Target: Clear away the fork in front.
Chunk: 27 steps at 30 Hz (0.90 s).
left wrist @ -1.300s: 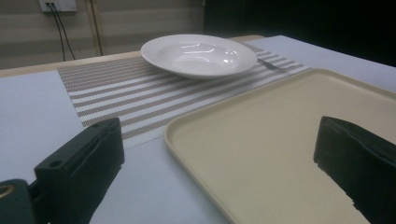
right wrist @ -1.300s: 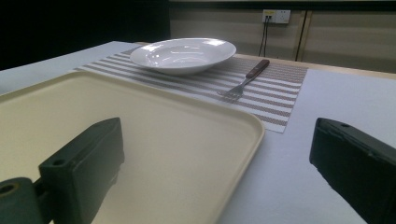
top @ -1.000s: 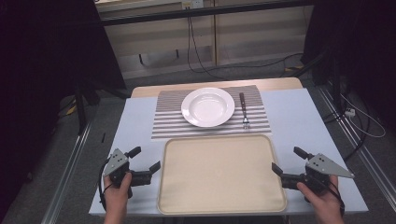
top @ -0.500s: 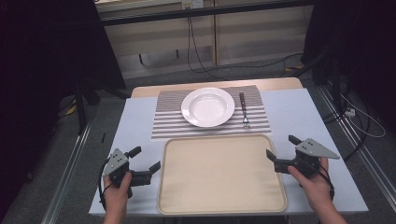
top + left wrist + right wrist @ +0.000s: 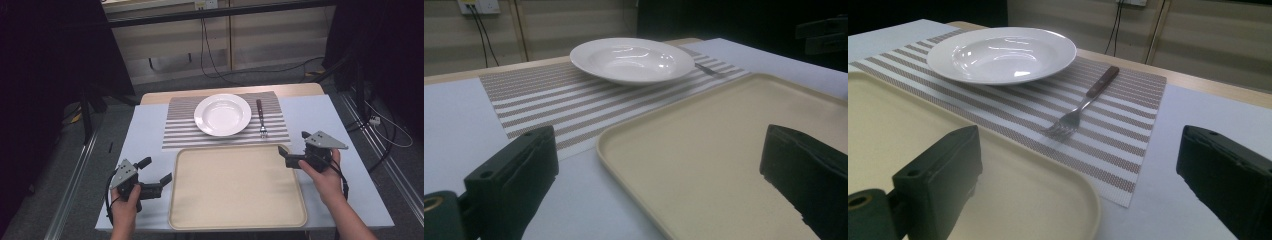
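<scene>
Your right gripper, jaws spread and empty, has moved up from the table's near edge to the far right corner of the beige plastic tray, now aimed at the wooden-handled metal fork on the striped placemat beside the white ceramic plate. Your left gripper stays put, also spread wide and empty. Looks like the fork pickup comes next.

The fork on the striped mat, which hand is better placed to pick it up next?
Probably the right. The right claw is open near the tray's far right corner, close to the fork. The left claw is open at the tray's left edge, farther away, beyond the plate.
</scene>
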Available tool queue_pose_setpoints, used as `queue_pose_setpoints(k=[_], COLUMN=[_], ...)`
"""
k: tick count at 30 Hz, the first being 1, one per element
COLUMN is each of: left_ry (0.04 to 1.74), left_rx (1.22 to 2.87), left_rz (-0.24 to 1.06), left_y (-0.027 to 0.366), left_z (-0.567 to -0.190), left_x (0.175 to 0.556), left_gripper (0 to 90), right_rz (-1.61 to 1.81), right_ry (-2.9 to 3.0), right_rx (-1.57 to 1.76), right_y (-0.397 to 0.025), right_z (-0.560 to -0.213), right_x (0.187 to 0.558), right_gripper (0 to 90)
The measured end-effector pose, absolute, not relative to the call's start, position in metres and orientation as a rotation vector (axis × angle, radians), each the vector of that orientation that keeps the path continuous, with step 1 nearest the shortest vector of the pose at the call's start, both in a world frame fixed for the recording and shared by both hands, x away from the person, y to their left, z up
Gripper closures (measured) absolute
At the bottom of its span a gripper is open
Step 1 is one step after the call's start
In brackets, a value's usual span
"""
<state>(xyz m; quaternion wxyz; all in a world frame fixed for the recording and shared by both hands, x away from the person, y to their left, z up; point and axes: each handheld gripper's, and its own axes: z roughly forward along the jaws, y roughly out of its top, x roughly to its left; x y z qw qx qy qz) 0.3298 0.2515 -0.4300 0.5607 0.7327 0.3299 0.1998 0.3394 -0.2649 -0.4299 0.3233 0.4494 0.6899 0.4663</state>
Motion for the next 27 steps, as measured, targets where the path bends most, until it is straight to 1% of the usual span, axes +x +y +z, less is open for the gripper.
queue_pose_setpoints(k=[19, 24, 27], left_ry=[0.782, 0.776, 0.777], left_rx=[1.726, 1.734, 1.733], left_rz=[0.463, 0.462, 0.462], left_y=[0.251, 0.251, 0.252], left_z=[-0.431, -0.431, -0.431], left_x=[0.330, 0.331, 0.331], left_gripper=[2.4, 2.4, 2.4], right_rz=[1.186, 1.114, 1.139], right_ry=[1.828, 1.843, 1.829], right_rx=[1.238, 1.259, 1.293], right_y=[-0.259, -0.259, -0.260], right_z=[-0.434, -0.438, -0.438], right_x=[0.390, 0.404, 0.414], right_gripper=[4.1, 3.5, 2.9])
